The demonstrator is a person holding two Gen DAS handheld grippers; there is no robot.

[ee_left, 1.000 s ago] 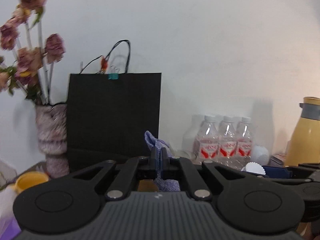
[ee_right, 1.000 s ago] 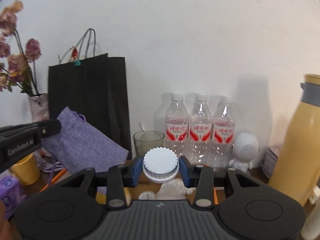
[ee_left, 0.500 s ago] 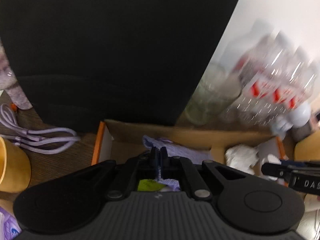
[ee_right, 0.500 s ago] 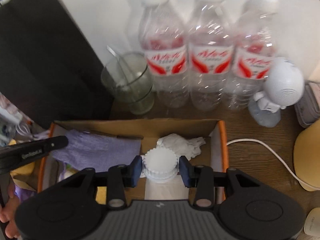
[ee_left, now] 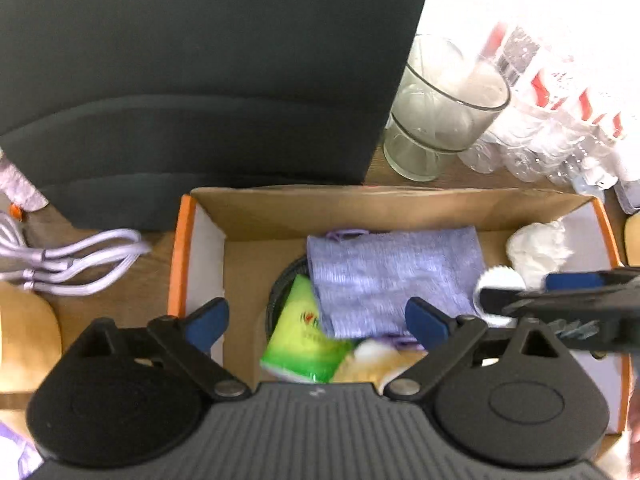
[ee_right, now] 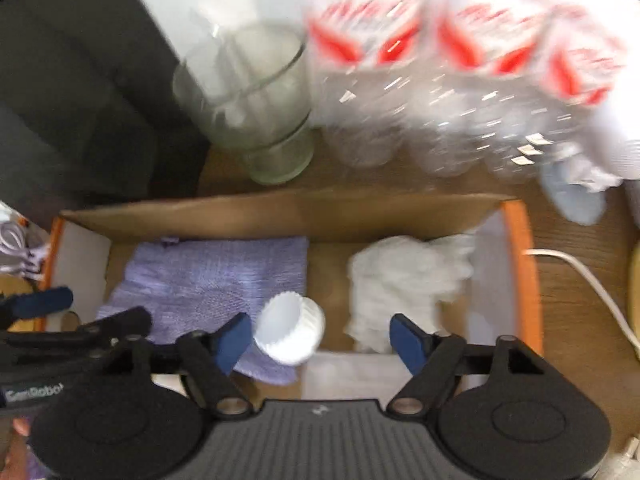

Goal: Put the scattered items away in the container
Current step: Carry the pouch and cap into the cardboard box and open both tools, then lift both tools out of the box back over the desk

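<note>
An orange-rimmed cardboard box [ee_left: 182,240] [ee_right: 524,264] lies below both grippers. My left gripper [ee_left: 318,320] is open above it; the purple cloth pouch [ee_left: 392,276] [ee_right: 208,276] lies flat inside, partly over a green tissue pack [ee_left: 302,340]. My right gripper [ee_right: 320,338] is open; the white ribbed cap [ee_right: 290,330] lies tilted beside its left finger, on the pouch's edge, and shows in the left wrist view [ee_left: 500,280]. Crumpled white tissue [ee_right: 400,280] [ee_left: 538,246] lies in the box's right part.
A black paper bag [ee_left: 200,72] stands behind the box, a glass cup [ee_left: 440,108] [ee_right: 256,108] and water bottles [ee_right: 440,80] to its right. Purple cables [ee_left: 72,264] and a yellow cup [ee_left: 24,328] lie left. A white cord [ee_right: 588,280] runs right.
Both grippers tilted down over the box and opened. The left let go of the purple pouch, the right let go of the white cap; both now lie in the box.
</note>
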